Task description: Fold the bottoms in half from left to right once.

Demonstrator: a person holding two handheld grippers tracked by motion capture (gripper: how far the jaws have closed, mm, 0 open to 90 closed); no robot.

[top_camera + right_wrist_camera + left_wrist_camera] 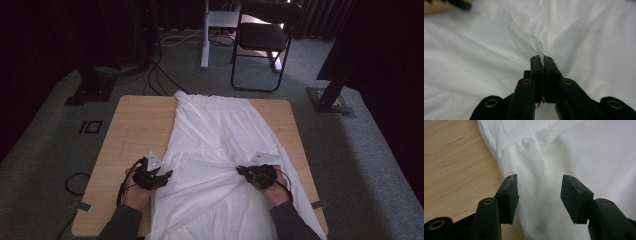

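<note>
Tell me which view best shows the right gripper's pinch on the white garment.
The right gripper view: the right gripper has its jaws shut on a raised fold of the white garment. The high view shows that gripper small and dark on the cloth. The left gripper view shows the left gripper open instead.

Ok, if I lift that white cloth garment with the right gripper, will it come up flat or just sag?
Probably sag: the white cloth garment already puckers into a thin ridge where the right gripper pinches it. It looks light and thin, so one pinch should hold. Its hem hangs over the wooden table at the near edge, so it may slide. The left gripper is open over its edge.
</note>
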